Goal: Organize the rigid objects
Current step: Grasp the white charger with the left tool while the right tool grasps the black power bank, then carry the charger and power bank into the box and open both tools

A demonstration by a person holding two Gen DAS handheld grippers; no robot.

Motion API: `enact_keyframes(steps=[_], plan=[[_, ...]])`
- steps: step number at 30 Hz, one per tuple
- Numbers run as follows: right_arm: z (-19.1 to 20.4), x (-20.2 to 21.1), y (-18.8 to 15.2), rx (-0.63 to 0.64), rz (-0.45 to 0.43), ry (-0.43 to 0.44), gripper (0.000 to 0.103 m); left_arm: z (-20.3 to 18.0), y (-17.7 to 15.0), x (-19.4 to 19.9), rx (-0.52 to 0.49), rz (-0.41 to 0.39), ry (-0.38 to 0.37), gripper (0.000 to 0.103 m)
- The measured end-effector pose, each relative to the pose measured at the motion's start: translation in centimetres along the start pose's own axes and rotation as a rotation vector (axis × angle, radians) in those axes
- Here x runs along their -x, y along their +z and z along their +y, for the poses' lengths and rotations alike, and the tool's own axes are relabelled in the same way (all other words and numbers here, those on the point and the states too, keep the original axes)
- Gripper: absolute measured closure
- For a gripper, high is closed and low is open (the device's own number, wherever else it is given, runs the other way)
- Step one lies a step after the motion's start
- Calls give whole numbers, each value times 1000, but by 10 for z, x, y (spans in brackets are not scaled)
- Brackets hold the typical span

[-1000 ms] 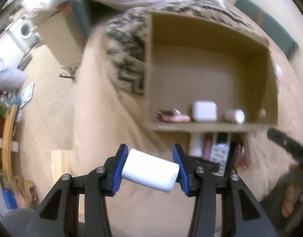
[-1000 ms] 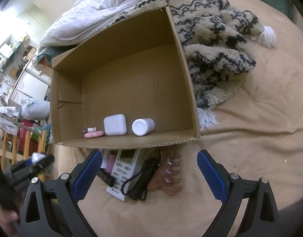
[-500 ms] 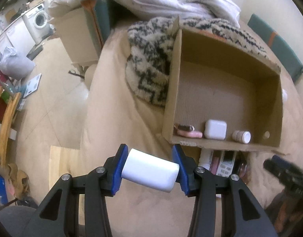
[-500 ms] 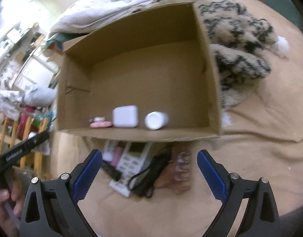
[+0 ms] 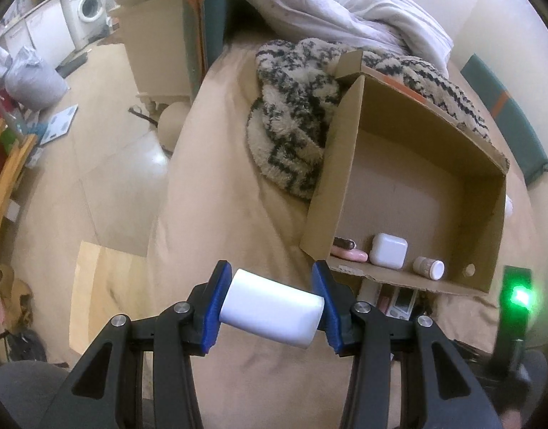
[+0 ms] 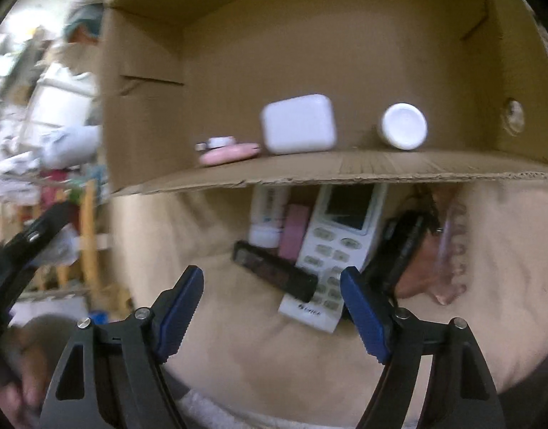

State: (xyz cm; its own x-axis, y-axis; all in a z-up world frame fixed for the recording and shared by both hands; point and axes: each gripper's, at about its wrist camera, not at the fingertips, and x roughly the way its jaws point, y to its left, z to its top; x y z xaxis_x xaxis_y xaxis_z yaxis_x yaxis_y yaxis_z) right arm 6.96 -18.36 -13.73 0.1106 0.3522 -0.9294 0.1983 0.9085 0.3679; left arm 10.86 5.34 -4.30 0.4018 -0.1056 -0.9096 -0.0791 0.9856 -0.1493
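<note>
My left gripper is shut on a white rounded block, held above the beige bed, left of the cardboard box. The box holds a white case, a small white-capped bottle and a pink item. My right gripper is open and empty, low over a pile before the box: white remote, black bar, pink block, white tube, black item, pink hair claw.
A patterned fluffy blanket and white duvet lie behind the box. The bed's left edge drops to the floor, with a washing machine and clutter beyond. The left gripper shows at the right wrist view's left edge.
My left gripper has pulled back and left with the white block. My right gripper has moved down close to the pile in front of the box and narrowed its jaws.
</note>
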Motion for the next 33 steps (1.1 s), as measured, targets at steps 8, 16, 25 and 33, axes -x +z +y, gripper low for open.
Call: enact_keyframes(steps=[8,16,25,33], plan=[[39,-18,-8,-2,-44,-236,18,-2,1,5,3,-12,-17,60],[83,-54,-8,29,-78,-536,17,10,2,13,34,-37,12,60],[115,-74,-17,60,-124,-643,12,12,2,13,43,-30,4,60],[105,-51,-34,95,-134,-552,17,8,2,9,31,-26,22,60]])
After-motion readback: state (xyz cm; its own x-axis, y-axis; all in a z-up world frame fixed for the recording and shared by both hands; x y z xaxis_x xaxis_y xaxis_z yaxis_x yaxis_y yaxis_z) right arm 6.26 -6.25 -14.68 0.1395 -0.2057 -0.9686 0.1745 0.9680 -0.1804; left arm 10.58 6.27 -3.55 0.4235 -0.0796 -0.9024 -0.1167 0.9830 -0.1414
